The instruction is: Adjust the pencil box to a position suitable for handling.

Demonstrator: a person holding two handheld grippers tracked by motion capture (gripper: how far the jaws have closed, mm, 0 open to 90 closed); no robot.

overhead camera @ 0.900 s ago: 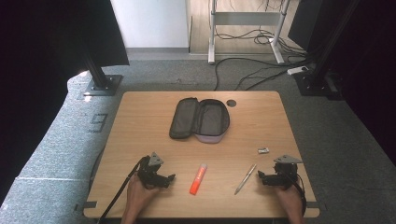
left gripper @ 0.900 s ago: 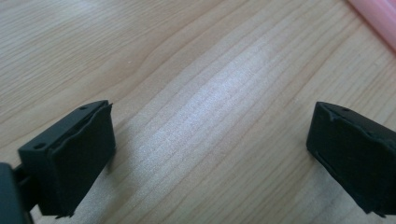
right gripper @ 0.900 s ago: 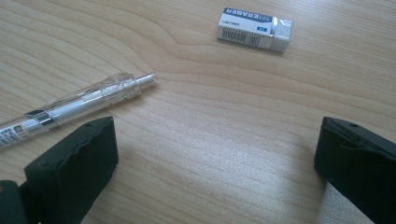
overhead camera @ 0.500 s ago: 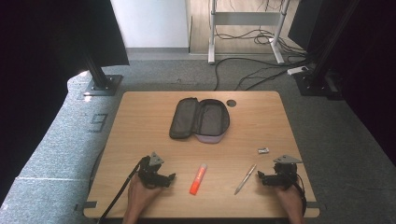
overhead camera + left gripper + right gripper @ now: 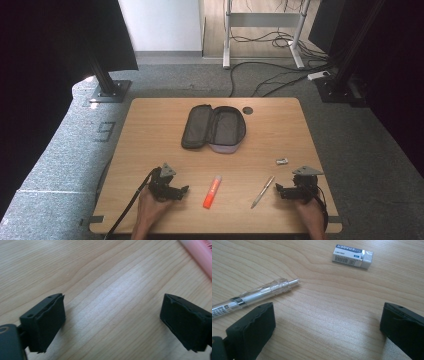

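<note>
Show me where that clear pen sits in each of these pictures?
High view: the pen lies near the table's front edge, just left of the right gripper.
Right gripper view: it lies at the left, its tip pointing toward the eraser.
Left gripper view: not in it.
Shared landmark: the eraser, beyond the pen in both.

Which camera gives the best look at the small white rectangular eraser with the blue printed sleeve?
The right gripper view: the small white eraser lies close enough that the lettering on its blue sleeve is legible. In the high view it is just a tiny pale block on the wooden table. The left gripper view looks at bare wood and a pink marker's edge.
</note>
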